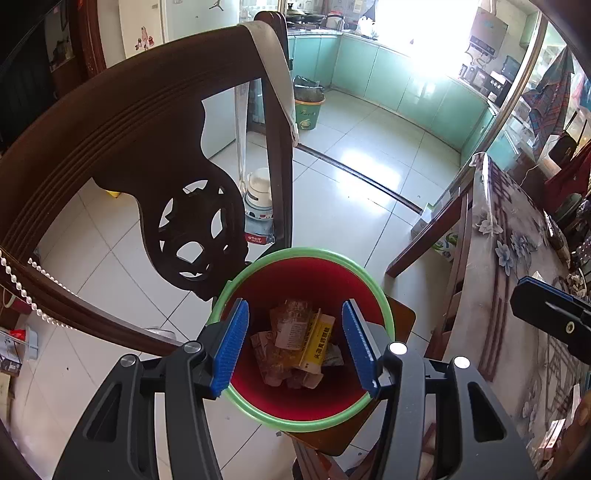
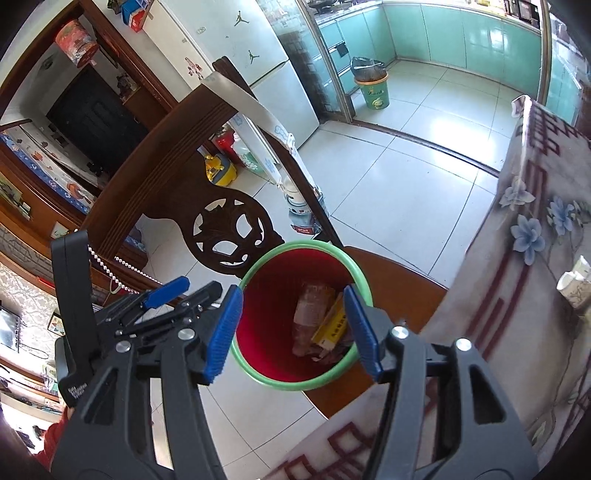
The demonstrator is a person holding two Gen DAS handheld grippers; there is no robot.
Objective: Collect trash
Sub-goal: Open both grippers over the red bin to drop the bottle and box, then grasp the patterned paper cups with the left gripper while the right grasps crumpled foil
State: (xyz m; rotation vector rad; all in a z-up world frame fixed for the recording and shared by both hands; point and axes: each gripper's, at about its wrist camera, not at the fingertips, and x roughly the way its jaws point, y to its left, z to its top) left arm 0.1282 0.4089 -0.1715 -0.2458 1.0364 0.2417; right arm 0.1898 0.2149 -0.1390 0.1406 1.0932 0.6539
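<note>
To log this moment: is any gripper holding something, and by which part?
Nothing is held. The left gripper and right gripper are both open and empty above the red bin.

Trash (image 1: 295, 343) in bin (image 1: 306, 421), bin on chair (image 2: 399, 273)

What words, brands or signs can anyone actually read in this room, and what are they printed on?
"Luck": on the green-and-yellow bin in the kitchen; blurred in the left view.
Jumping-figure stickers, no words: on the fridge.
Yellow box in the red bucket: dark Chinese characters, too blurred to read.
Paper leaflet beside it: print too small.
Red label on the floor: white letters, unreadable.
Both grippers are open and empty.
</note>
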